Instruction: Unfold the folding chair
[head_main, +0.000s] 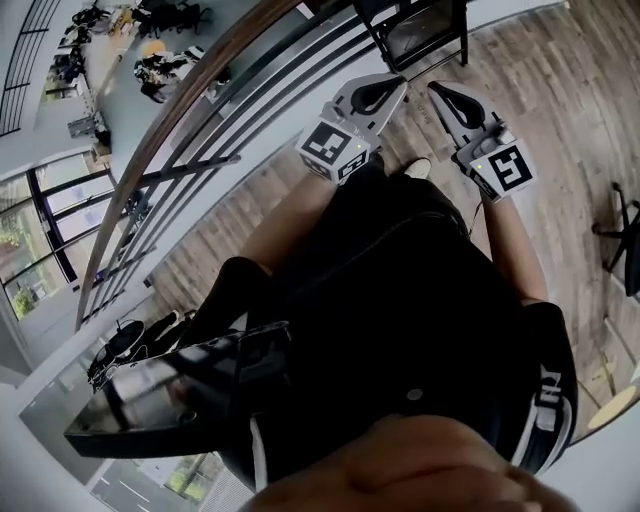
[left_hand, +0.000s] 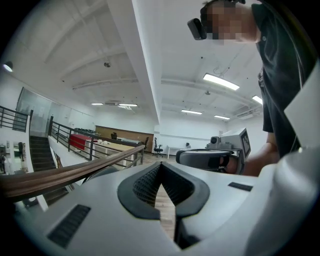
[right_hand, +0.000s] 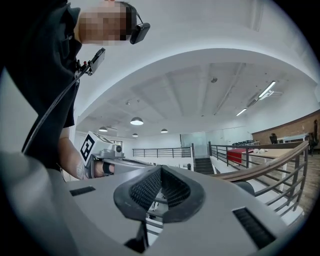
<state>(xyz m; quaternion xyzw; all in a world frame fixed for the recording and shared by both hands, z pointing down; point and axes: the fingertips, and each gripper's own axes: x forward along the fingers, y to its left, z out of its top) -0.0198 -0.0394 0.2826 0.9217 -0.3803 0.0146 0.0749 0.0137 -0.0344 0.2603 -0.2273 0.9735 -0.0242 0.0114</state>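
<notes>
Left tool (head_main: 385, 92) and right tool (head_main: 448, 100) are held out level, side by side, jaws closed together, empty.

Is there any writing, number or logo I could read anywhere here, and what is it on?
No words or numbers are readable.
Left marker cube and right marker cube: black-and-white square patterns, not letters.
White print on the person's dark clothing: too distorted to read.

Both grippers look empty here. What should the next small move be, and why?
Probably bring both toward the folding chair and open the jaws: the left gripper and right gripper are shut, hold nothing, and are short of it.
</notes>
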